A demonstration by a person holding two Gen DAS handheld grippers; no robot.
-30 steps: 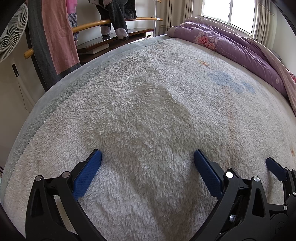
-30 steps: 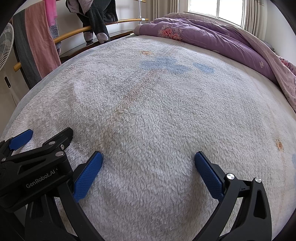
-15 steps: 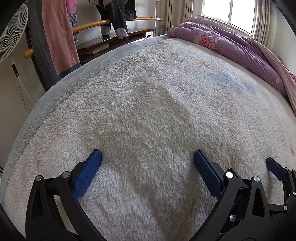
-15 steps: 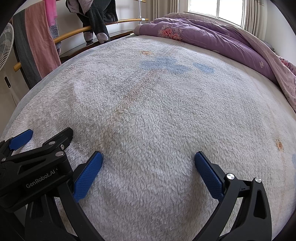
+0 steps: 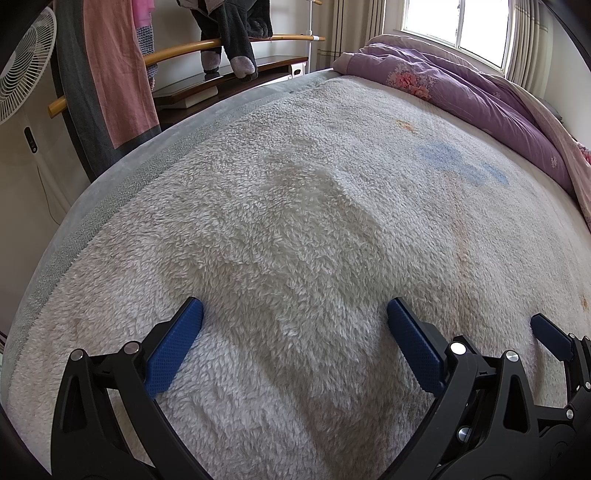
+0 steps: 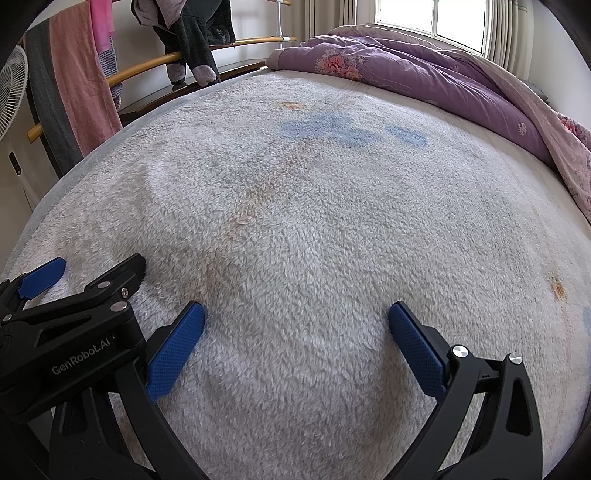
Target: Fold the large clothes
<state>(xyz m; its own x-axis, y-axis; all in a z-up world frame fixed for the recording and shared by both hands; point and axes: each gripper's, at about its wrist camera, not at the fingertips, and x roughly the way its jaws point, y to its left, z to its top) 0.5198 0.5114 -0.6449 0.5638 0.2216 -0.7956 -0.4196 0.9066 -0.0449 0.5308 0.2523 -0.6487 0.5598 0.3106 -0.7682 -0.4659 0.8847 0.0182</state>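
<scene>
A white fluffy blanket (image 5: pixel 314 229) (image 6: pixel 332 240) with faint blue and orange marks covers the bed. No loose garment lies on it. My left gripper (image 5: pixel 294 314) hovers open just above the blanket near its front edge, with nothing between its blue pads (image 5: pixel 173 347). My right gripper (image 6: pixel 296 317) is open too, side by side with the left one and empty. The right gripper's fingertip (image 5: pixel 550 332) shows at the left wrist view's right edge. The left gripper's body (image 6: pixel 74 314) fills the right wrist view's lower left.
A purple floral quilt (image 5: pixel 461 92) (image 6: pixel 424 77) is bunched along the far side under the window. A wooden rail (image 5: pixel 177 51) to the left carries a pink towel (image 5: pixel 118 70) and a dark grey garment (image 5: pixel 232 33) (image 6: pixel 192 33). A white fan (image 5: pixel 22 66) stands at far left.
</scene>
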